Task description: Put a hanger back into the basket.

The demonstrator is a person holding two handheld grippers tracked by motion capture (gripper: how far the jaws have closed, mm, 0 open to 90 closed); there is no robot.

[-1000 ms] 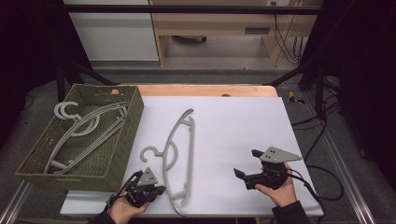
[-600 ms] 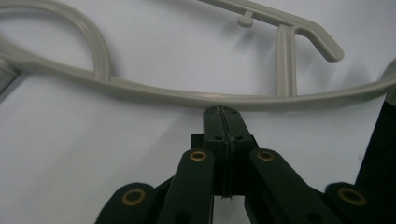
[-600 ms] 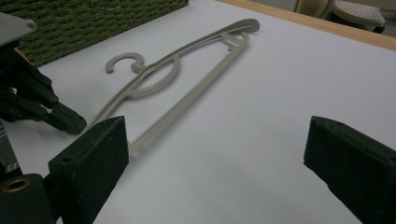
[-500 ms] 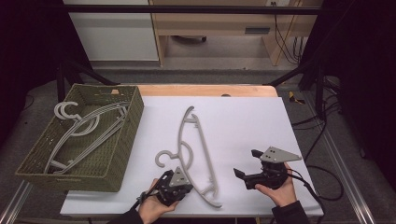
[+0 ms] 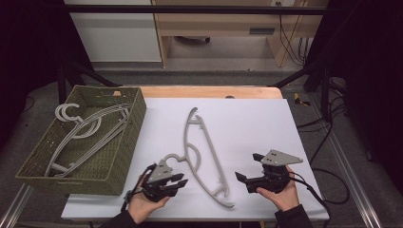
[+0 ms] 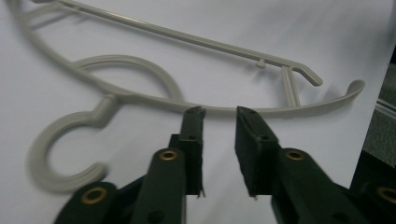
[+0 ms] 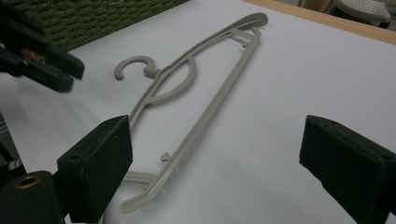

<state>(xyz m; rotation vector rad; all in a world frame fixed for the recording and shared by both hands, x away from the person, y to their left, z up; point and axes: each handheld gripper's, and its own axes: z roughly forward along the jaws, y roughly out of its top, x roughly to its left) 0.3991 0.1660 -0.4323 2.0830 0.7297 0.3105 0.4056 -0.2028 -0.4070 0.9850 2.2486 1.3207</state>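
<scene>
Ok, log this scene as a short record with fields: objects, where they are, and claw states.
surface: white table top
loose item: grey plastic clothes hanger lying flat on the table
container: green woven basket at left, with grey hangers inside
left claw: open, tips near the loose hanger's curved arm
right claw: open wide, holding nothing

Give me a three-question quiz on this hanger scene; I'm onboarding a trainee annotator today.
1. True or false: the lone grey hanger lies flat on the white table.
2. Where are the other hangers? A) in the green basket B) on the floor C) held by the right gripper
3. In one word, how do the left gripper jaws stand at the hanger's bar?

Key: 1 true. 2 A. 3 open, a narrow gap, nothing clamped.
</scene>
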